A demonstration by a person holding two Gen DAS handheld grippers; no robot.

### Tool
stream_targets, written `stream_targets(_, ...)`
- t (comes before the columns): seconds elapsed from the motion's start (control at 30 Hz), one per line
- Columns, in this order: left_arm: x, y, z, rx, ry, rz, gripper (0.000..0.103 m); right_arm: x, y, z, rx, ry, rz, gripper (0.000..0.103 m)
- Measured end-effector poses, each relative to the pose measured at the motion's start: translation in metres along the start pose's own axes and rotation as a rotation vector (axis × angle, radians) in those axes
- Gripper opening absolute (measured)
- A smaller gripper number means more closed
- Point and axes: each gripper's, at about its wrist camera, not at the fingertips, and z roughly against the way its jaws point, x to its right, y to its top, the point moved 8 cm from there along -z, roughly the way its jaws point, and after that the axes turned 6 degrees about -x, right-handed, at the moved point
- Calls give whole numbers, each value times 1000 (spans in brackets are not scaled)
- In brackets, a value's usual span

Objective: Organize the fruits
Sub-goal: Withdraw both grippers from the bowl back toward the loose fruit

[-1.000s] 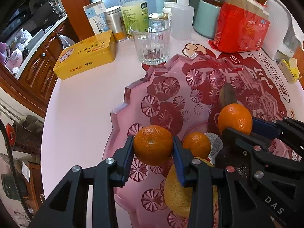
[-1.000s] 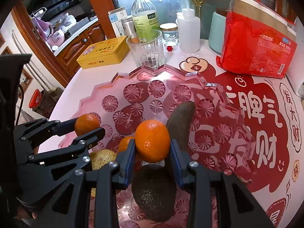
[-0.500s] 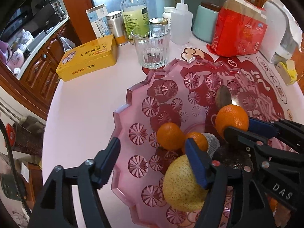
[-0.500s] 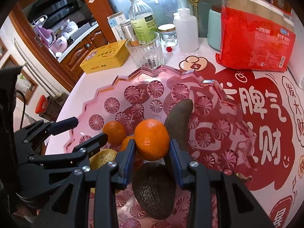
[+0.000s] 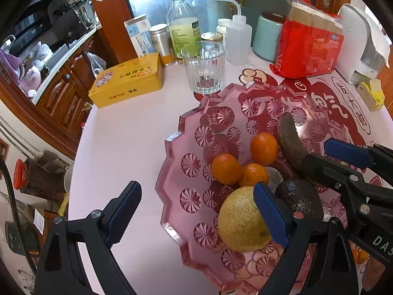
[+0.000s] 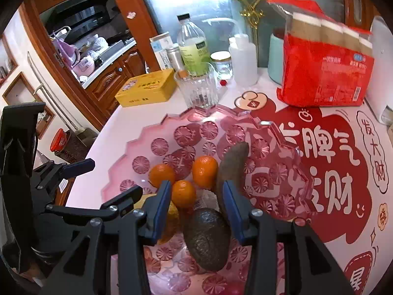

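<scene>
Three small orange mandarins (image 5: 227, 168) sit close together near the middle of the pink cut-glass fruit dish with a scalloped rim (image 5: 172, 145), released and touching no gripper. To their left, bare white tabletop (image 5: 127, 132) runs out to the round table edge, with open floor and wooden cabinets beyond; that strip is the widest free room. Over it and the dish's left rim hangs the left gripper (image 5: 196, 211), its blue-padded jaws having just been opening and now spread wide with nothing between them. Just in front of the mandarins lies a yellow pear (image 5: 239, 221), partly behind the left gripper's right finger, and beside it a dark bumpy avocado (image 6: 207, 238) and a long brownish-green curved fruit (image 6: 232, 164) leaning toward the dish's right wall. The right gripper (image 6: 196, 209) hovers above the avocado; its jaws have just been opening and stand apart, clear of the fruit, with the nearest mandarin seen through the gap below. White letters "DAS" show on its black body in the left wrist view. Behind the dish stand a yellow rectangular tin (image 5: 127, 83), a ribbed clear drinking glass (image 5: 205, 68) nearly touching the rim, bottles and a red plastic package (image 6: 324, 68); their print is too small to read. Large white Chinese characters cover the red table mat (image 6: 339, 152) at right.
</scene>
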Motion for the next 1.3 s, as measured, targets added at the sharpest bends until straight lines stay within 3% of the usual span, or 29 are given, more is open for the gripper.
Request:
stream_targets(0.83,22,-46,106,64,-10,47,95,-16,-35,101,105,34,36,44)
stream_targets(1.07,35,-65,137,91,-5,79,95,-9,-57,135,119,38,39,44)
stream_targets(1.3,60,-90,161,107,-38,105,95,8,-90,166,112,-20,51,44)
